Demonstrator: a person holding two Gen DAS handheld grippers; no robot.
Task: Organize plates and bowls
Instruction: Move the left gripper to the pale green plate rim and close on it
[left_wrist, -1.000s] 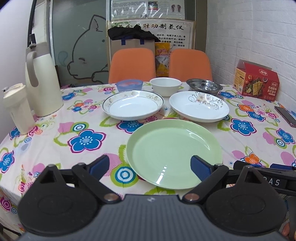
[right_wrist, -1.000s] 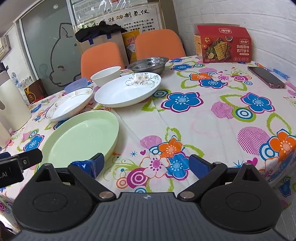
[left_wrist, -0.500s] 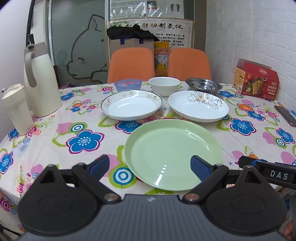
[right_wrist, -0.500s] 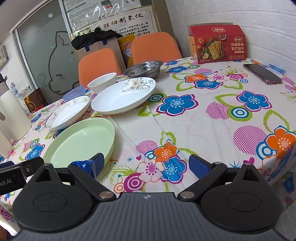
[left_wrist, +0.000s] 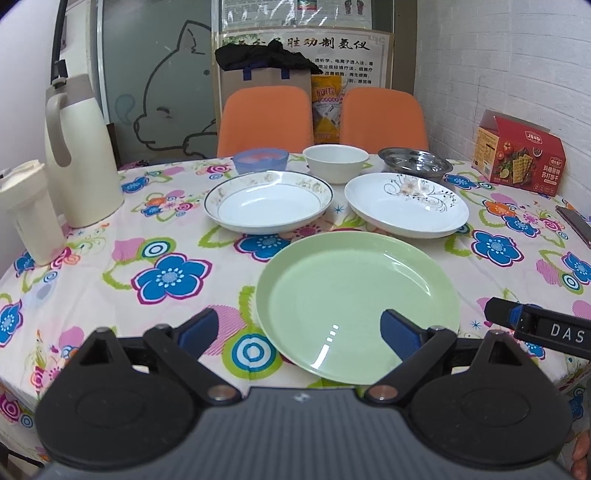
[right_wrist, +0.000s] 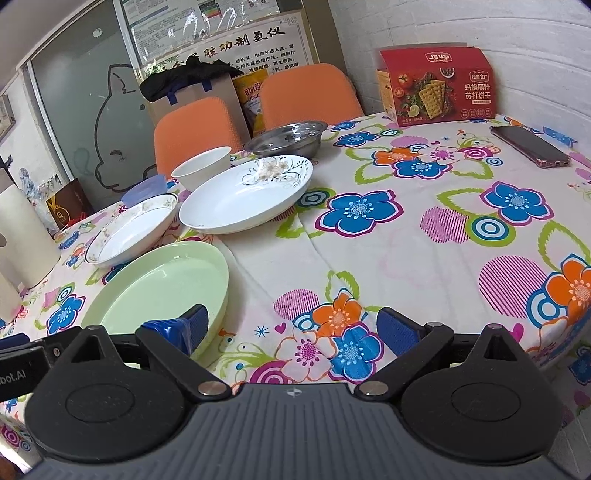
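Note:
A pale green plate (left_wrist: 356, 301) (right_wrist: 159, 286) lies nearest on the flowered tablecloth. Behind it sit a gold-rimmed white plate (left_wrist: 269, 201) (right_wrist: 131, 229) and a white plate with a flower print (left_wrist: 406, 208) (right_wrist: 245, 194). Further back stand a blue plastic bowl (left_wrist: 260, 160), a white bowl (left_wrist: 335, 162) (right_wrist: 202, 171) and a steel bowl (left_wrist: 415, 160) (right_wrist: 286, 138). My left gripper (left_wrist: 299, 332) hangs open over the green plate's near left edge. My right gripper (right_wrist: 295, 328) is open too, its left finger beside the green plate's right rim, nothing held.
A cream thermos jug (left_wrist: 79, 155) and a cream cup (left_wrist: 29, 214) stand at the left. A red cracker box (right_wrist: 437, 86) and a phone (right_wrist: 530, 146) lie at the right. Two orange chairs (left_wrist: 267, 120) stand behind the table. The near table edge runs under both grippers.
Both grippers have drifted slightly; the right one moved a little left and forward toward the green plate's rim. No dish has moved, and both stay open.

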